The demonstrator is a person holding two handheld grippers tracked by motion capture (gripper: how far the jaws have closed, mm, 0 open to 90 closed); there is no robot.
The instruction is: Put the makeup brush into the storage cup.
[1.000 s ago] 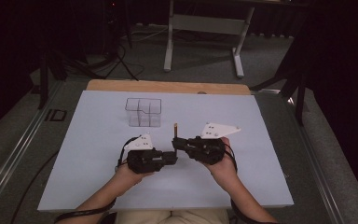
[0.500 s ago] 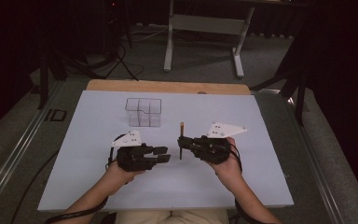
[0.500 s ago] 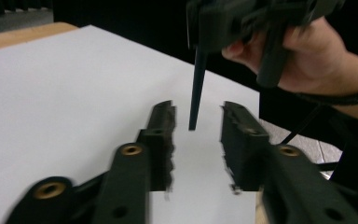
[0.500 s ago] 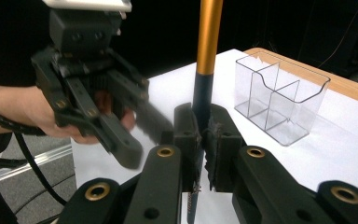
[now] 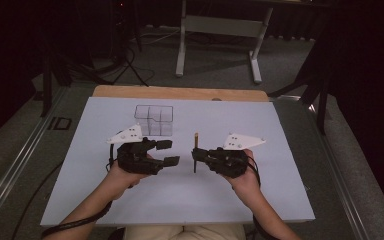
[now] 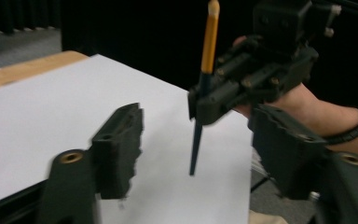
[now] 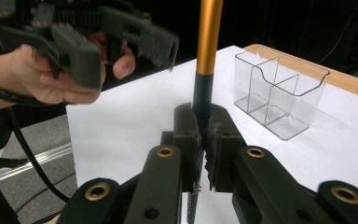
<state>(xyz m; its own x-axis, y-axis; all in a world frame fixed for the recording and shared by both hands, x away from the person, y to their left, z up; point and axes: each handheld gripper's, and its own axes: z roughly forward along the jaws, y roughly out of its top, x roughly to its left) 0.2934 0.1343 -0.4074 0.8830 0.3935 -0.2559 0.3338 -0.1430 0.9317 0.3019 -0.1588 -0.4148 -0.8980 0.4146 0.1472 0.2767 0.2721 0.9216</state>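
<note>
Now, centre of the high view: right gripper (image 5: 198, 156) pinches the pencil (image 5: 195, 150) upright; left gripper (image 5: 170, 152), jaws just opened and empty, stands beside it. Clear organiser (image 5: 154, 120) sits upper centre. Keep the pinch firm, left clear, lower the pencil vertically into one compartment.

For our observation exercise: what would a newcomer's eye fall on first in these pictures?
First the pen, dark with an orange upper half, held upright over the middle of the white table by the right hand-held gripper. Beside it the left hand-held gripper has just been opening, with nothing between its jaws. Behind them stands a clear compartment box.
</note>
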